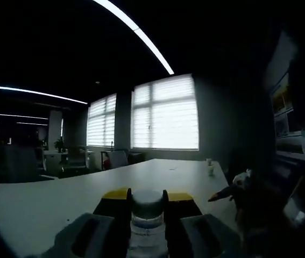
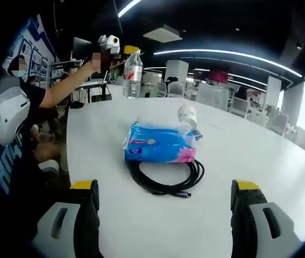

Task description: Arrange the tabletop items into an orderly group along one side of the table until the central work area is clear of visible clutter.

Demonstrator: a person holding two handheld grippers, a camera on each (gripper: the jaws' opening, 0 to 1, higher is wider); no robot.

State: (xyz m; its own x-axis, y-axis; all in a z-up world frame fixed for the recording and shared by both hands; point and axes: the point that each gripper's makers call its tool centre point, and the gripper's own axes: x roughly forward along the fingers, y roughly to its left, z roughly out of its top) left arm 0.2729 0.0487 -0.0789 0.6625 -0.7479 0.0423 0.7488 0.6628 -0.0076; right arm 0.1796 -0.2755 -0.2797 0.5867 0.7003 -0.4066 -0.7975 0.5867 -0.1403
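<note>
We are holding a water bottle (image 1: pixel 147 226) in the left tongs (image 1: pixel 147 200), whose yellow-tipped jaws are pressing on either side of its grey cap, and the bottle is hanging clear above the white worktop (image 1: pixel 61 201). In the left gripper view the far end of the worktop is carrying two small pale things (image 1: pixel 210 167) that we cannot make out, and a person's hand (image 1: pixel 238 188) is reaching in beside the bottle from the right. In the right gripper view we are seeing the same water bottle (image 2: pixel 132 74) held up by the left tongs (image 2: pixel 121 54) well beyond the tissue pack (image 2: pixel 159 143), with the person's bare forearm (image 2: pixel 69 86) stretching toward it. We are keeping the right tongs (image 2: pixel 164 200) spread wide, with nothing between their jaws, low over the near part of the worktop (image 2: pixel 249 156). The blue and pink tissue pack is lying flat near the middle of the worktop. A coiled black cable (image 2: pixel 168 180) is lying just on the near side of the tissue pack, touching its front edge and partly tucked under it. A paper cup (image 2: pixel 187 115) is lying on its side just behind the tissue pack, on the side away from us, with a small blue thing (image 2: pixel 197 134) beside it that we cannot identify. Office chairs (image 2: pixel 217 97) are standing past the far edge of the worktop, well beyond the tissue pack.
</note>
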